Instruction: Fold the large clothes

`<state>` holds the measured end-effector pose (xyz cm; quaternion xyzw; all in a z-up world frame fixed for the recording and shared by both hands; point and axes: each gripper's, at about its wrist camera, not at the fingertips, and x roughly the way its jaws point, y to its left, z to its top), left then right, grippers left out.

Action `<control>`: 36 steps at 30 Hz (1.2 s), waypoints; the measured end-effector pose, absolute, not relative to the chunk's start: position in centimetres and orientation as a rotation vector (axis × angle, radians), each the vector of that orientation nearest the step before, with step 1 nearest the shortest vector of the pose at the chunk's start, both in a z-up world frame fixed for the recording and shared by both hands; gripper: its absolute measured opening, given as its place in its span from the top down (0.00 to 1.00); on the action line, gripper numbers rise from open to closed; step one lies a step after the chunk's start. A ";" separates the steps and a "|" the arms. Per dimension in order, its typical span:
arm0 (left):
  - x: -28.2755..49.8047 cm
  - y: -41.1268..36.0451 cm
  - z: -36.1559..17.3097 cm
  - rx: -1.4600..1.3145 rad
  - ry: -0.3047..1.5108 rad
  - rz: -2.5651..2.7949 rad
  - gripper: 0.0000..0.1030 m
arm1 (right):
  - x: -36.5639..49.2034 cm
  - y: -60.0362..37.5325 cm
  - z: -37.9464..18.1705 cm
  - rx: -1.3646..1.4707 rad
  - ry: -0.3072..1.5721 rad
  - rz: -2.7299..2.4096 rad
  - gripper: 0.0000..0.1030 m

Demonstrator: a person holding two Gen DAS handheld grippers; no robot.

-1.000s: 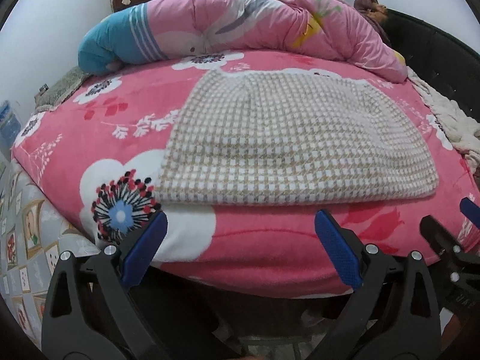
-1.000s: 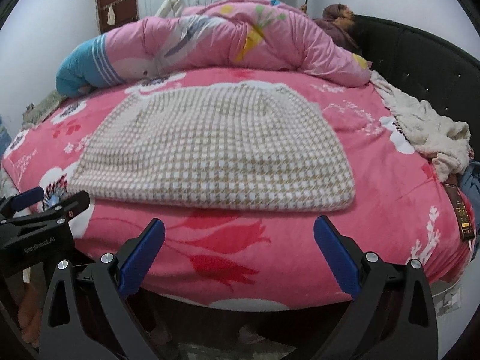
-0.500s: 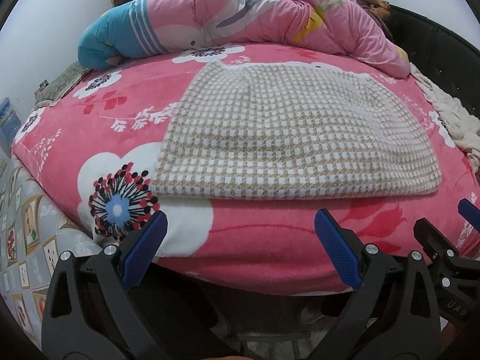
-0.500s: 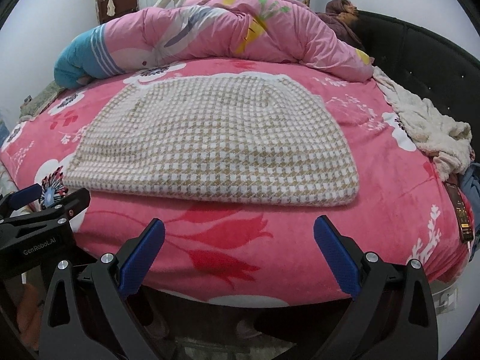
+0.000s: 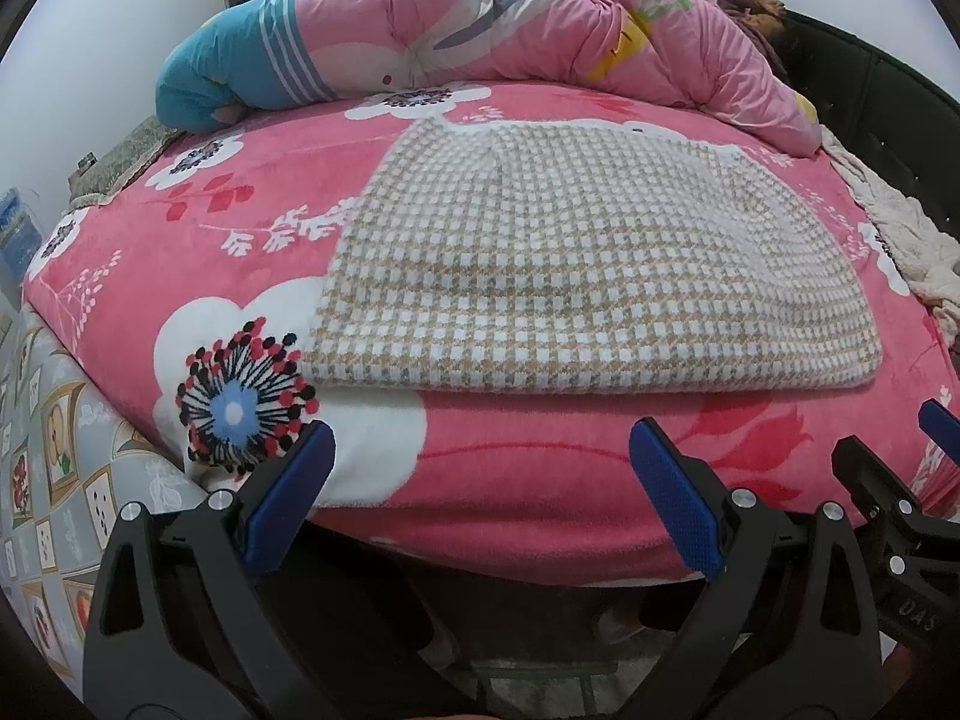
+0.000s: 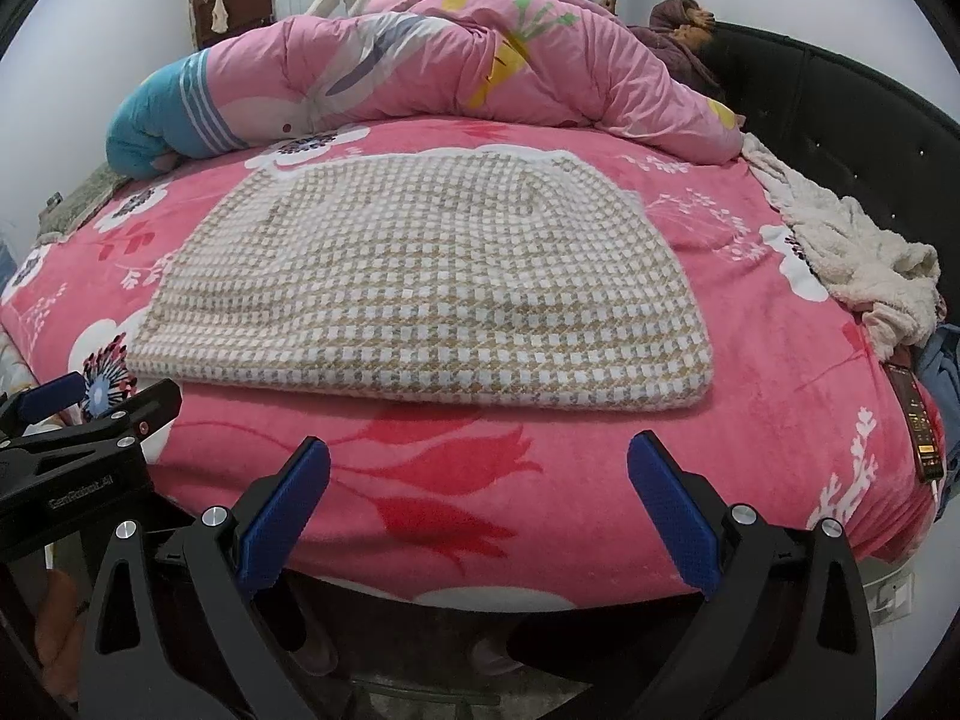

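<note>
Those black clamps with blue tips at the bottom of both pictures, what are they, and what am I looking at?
They are hand-held grippers, one in each of a person's hands, each with a wide-angle camera looking along its two fingers. One picture comes from the left gripper, the other from the right gripper. Both are open and hold nothing. Ahead lies a bed with a pink flowered blanket. On it rests a beige-and-white checked garment, spread flat. Behind it is a bunched pink quilt, and at the right edge a cream fleece cloth.
</note>
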<state>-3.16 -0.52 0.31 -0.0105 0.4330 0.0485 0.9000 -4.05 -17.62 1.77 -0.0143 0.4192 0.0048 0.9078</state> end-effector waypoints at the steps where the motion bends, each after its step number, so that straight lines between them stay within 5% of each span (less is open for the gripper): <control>1: -3.2 -0.5 0.3 -0.021 0.895 0.101 0.08 | -4.0 -17.6 1.8 -0.030 0.865 0.010 0.06; 36: -3.5 -0.5 0.2 -0.011 0.902 0.109 0.08 | -4.1 -17.7 1.7 -0.029 0.867 0.008 0.06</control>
